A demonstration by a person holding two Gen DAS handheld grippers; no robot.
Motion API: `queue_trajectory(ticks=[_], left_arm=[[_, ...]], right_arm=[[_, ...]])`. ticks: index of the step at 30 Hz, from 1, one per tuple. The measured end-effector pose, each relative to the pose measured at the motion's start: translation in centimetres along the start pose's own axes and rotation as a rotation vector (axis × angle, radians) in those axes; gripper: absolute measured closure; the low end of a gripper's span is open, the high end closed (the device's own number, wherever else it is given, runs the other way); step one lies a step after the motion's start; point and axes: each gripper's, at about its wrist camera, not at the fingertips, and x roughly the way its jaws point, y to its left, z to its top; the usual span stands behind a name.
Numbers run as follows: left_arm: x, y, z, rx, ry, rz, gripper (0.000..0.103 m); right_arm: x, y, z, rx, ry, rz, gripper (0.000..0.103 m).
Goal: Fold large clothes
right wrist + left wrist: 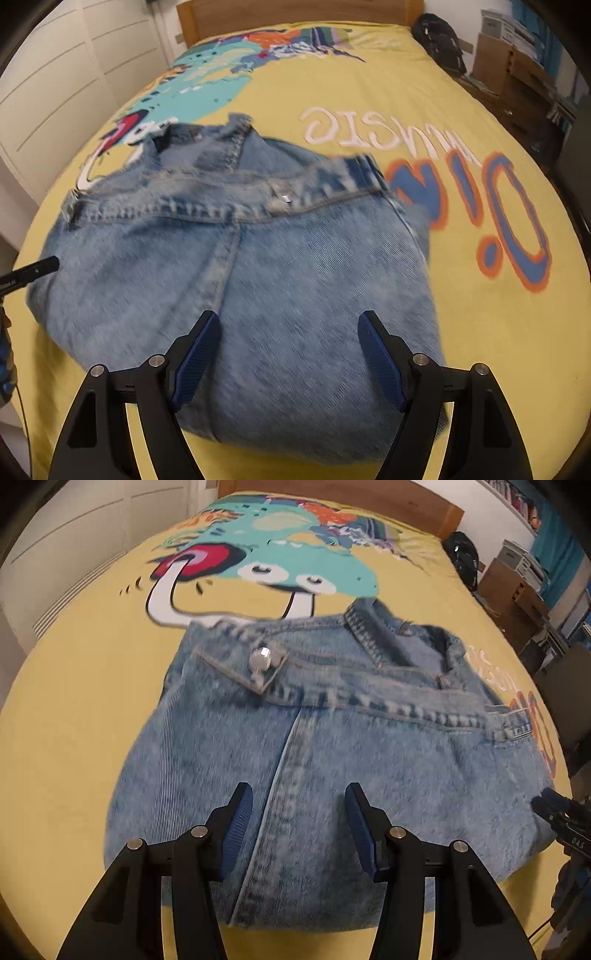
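Blue-padded jaws of our left tongs (299,834) stand apart over the denim jacket (332,746), nothing between them; our right tongs (290,363) gape wider, also empty. The jacket lies folded into a block mid-frame on the yellow bedspread (480,350), collar (365,635) toward the upper part of both views, a seam (284,794) running down between our left pads. For the next fold, we judge we should pinch both layers at the near edge, lift evenly, and keep the corners aligned so the thick denim doesn't slide.
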Motion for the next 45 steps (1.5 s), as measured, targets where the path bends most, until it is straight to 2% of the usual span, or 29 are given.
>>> queue_trajectory(ticks=[17, 25, 27, 34, 41, 45], left_arm=[[-3.0, 3.2, -3.3, -0.093, -0.022, -0.028, 0.056], [-4.8, 5.6, -5.7, -0.259, -0.029, -0.122, 0.055], [-4.7, 5.9, -6.3, -0.283, -0.017, -0.119, 0.046], [-3.7, 7.6, -8.0, -0.388, 0.019, -0.139, 0.046], [-3.7, 9.3, -7.5, -0.493, -0.015, -0.226, 0.042], [-3.3, 10.1, -7.5, -0.551, -0.031, -0.251, 0.039]], right_arm=[[-2.1, 0.5, -2.1, -0.044, -0.074, -0.048, 0.025], [-2.6, 0.2, -2.8, -0.031, -0.095, -0.026, 0.025], [-2.7, 0.0, -2.9, -0.026, -0.099, -0.02, 0.025], [-3.4, -0.3, -3.6, -0.025, -0.106, -0.009, 0.025], [-3.8, -0.8, -3.9, -0.01, -0.114, -0.004, 0.025], [-4.1, -1.0, -4.1, -0.005, -0.118, 0.0, 0.025]])
